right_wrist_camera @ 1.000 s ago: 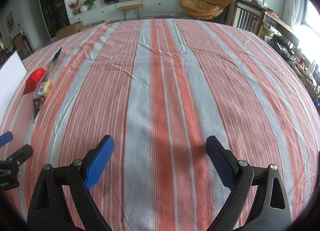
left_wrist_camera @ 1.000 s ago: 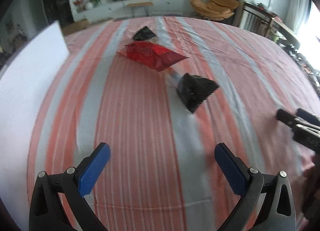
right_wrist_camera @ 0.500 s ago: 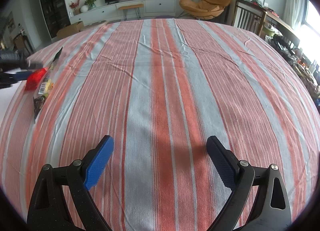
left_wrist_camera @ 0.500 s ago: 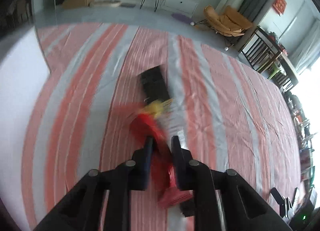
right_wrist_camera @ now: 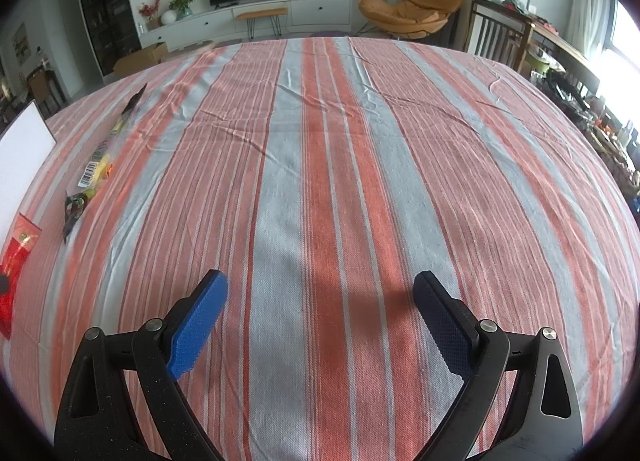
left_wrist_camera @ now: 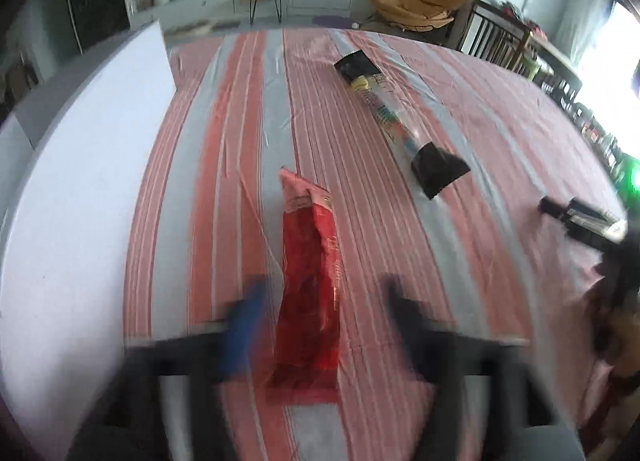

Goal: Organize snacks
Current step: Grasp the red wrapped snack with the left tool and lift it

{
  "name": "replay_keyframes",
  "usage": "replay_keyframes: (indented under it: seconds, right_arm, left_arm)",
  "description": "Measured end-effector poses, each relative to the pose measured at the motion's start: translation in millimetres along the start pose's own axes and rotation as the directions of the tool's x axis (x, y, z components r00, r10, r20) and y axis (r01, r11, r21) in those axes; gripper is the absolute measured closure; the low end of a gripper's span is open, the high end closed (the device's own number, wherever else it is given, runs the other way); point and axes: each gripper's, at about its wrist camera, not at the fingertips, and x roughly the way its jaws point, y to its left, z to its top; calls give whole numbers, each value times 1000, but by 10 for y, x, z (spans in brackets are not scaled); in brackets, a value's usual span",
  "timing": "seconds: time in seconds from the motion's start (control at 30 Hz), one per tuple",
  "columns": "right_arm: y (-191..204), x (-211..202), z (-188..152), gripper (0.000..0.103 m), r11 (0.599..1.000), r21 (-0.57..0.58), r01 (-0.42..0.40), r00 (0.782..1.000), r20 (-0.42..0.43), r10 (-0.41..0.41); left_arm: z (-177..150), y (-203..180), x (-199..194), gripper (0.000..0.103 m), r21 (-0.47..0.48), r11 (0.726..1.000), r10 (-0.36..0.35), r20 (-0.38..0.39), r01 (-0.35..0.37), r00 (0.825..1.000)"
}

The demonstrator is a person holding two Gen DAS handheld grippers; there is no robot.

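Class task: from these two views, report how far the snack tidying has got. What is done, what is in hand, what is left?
Done: the red snack bag lies on the striped cloth between the left tongs, whose jaws have just been opening. In hand: nothing; the right tongs are open and empty. Left: the long black-ended packet lies apart.

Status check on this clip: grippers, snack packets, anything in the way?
Left gripper just opened, red packet lying loose between its fingers. Right gripper open, empty. Long black-ended packet apart on striped cloth. Nothing blocking.
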Motion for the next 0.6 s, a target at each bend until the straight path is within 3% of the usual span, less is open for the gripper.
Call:
replay_keyframes:
  seconds: [0.07, 0.13, 0.23, 0.4, 0.6]
  right_arm:
    - [-3, -1, -1, 7, 1000, 0, 0, 1000, 0, 0]
    - [-3, -1, 0, 7, 1000, 0, 0, 1000, 0, 0]
    - [0, -3, -1, 7, 1000, 0, 0, 1000, 0, 0]
    - [-1, 7, 1, 5, 1000, -4, -1, 1000, -1, 1]
    - [7, 13, 10, 5, 1000, 10, 10, 1000, -6, -10]
  left_arm:
    - [-26, -59, 63, 19, 20, 999, 50, 51, -51, 997]
    - [-36, -43, 199, 20, 5, 998, 70, 35, -70, 997]
    - [-73, -1, 243, 12, -34, 996, 83, 82, -81, 993]
    - [-60, 17, 274, 3, -41, 995, 95, 72, -92, 993]
    - [-41, 16, 305, 2, -47, 994, 100, 66, -97, 993]
